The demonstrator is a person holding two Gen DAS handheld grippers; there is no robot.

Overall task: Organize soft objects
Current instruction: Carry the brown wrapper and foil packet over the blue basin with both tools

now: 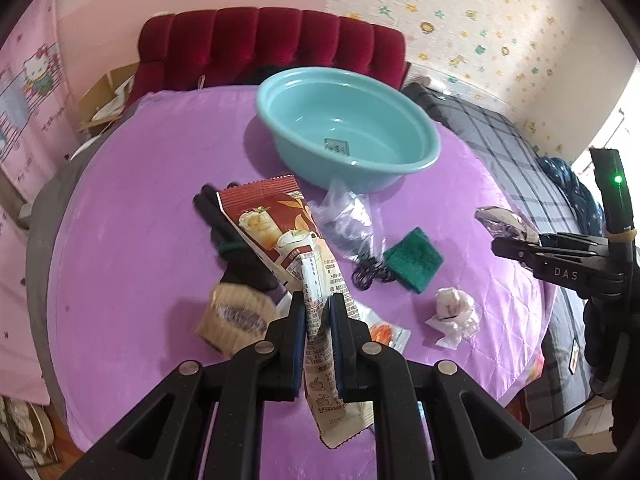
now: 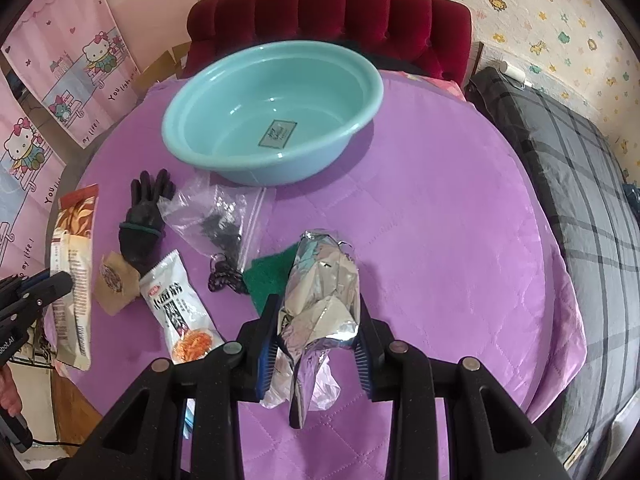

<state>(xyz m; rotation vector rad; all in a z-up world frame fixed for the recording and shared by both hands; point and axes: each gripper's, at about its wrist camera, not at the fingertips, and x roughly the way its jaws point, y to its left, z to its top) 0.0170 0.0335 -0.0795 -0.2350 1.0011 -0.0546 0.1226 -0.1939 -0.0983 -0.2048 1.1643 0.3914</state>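
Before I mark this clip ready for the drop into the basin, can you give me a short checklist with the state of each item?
1. Left gripper clamped on the drink-mix sachet: ok, jaws pinch it near its lower half.
2. Right gripper clamped on the crumpled foil bag: ok, pads press both sides.
3. Teal basin free to receive: ok, only a label inside.
4. Both items lifted off the purple quilt: cannot tell how far.
5. Black glove, green scouring pad and noodle packet still to collect: not ok, they lie on the quilt.
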